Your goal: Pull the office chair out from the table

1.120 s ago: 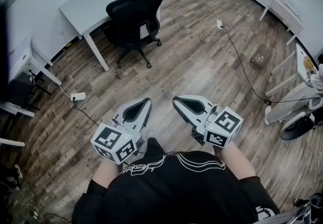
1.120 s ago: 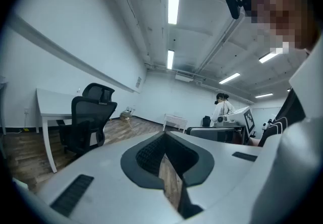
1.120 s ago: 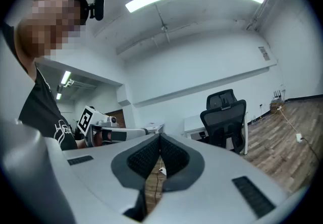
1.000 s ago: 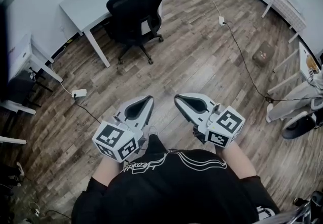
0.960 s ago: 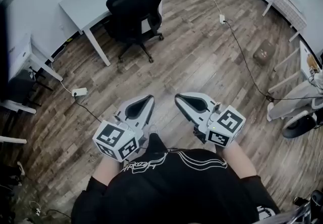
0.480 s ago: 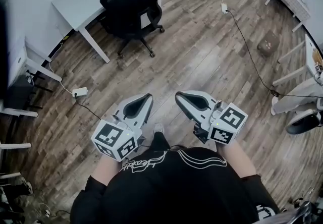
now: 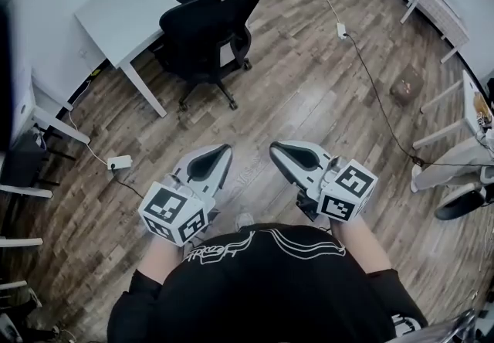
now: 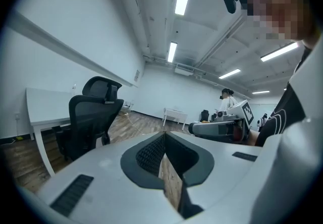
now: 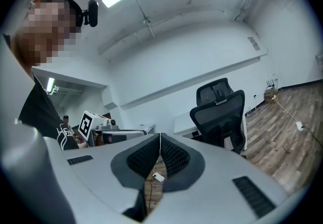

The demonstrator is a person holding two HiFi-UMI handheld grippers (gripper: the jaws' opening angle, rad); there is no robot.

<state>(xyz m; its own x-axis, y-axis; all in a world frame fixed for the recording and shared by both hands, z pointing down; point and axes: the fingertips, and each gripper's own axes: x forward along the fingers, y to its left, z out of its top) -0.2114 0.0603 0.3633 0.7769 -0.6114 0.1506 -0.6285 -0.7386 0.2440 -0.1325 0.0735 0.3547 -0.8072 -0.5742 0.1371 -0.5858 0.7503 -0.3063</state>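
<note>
A black office chair (image 7: 210, 28) with a mesh back and headrest stands pushed against the white table (image 7: 127, 5) at the top of the head view. It also shows in the left gripper view as the chair (image 8: 90, 117) and in the right gripper view as the chair (image 9: 220, 113). My left gripper (image 7: 225, 150) and right gripper (image 7: 275, 150) are held side by side in front of my body, both shut and empty, well short of the chair across bare wooden floor.
A white power strip (image 7: 119, 162) with a cable lies on the floor to the left. A long cable (image 7: 370, 86) runs across the floor at the right, past a small brown box (image 7: 406, 90). White furniture legs (image 7: 444, 133) stand at the right edge.
The view has moved forward: the chair and table look larger and nearer. Both grippers stay shut and keep their places in front of my body.
</note>
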